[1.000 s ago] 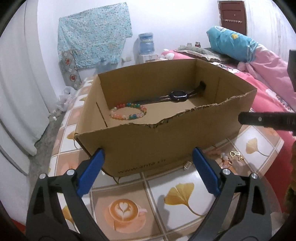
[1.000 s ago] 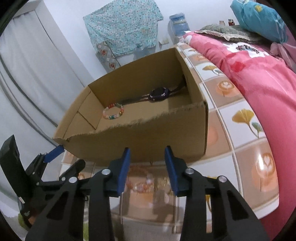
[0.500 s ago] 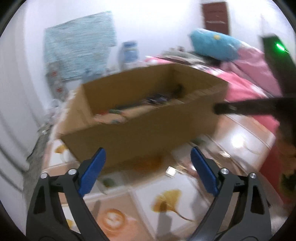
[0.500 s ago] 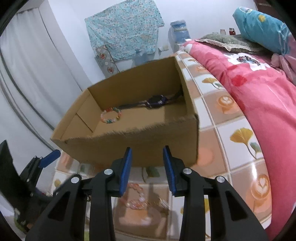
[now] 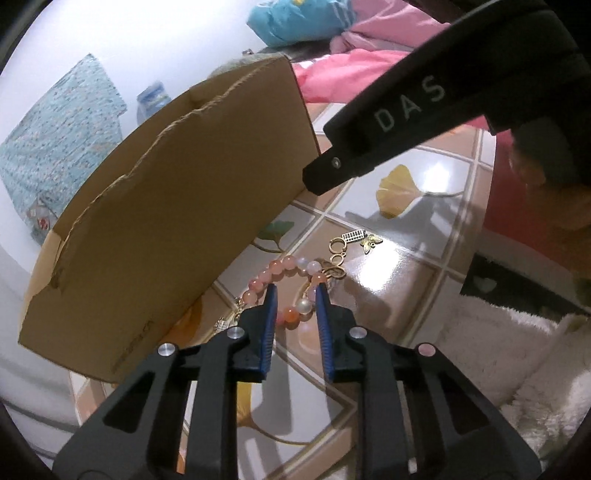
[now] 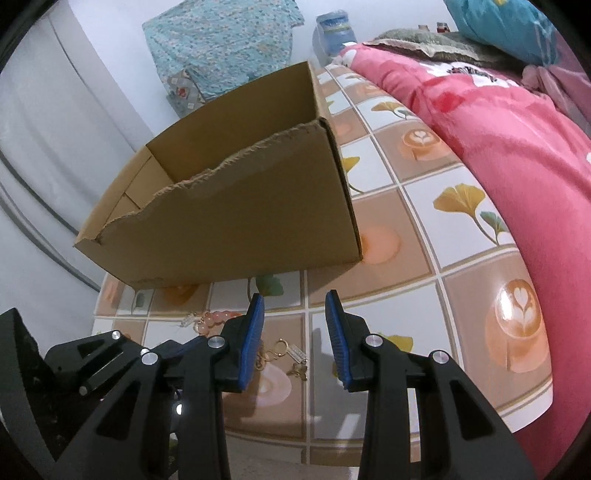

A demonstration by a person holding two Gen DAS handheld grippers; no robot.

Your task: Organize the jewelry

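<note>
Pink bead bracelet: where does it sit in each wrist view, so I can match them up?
Left wrist: pink bead bracelet low centre, between the closing left tool tips.
Right wrist: lower left, partly hidden behind the blue pad.
Shared landmark: cardboard box, just behind the bracelet.

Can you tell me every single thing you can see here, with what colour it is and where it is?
cardboard box: one, brown, on the table, behind the jewelry
bead bracelet: one, pink and orange with pearly beads, on the table before the box
gold charms: a few, gold, beside the bracelet
table: one, tiled with leaf and coffee pictures
blanket: one, pink, right of the table
pillow: one, teal, on the bed
patterned cloth: one, teal, on the wall
left tool: black, blue pads, closing around the bracelet
right tool: black, blue pads, nothing between them
</note>
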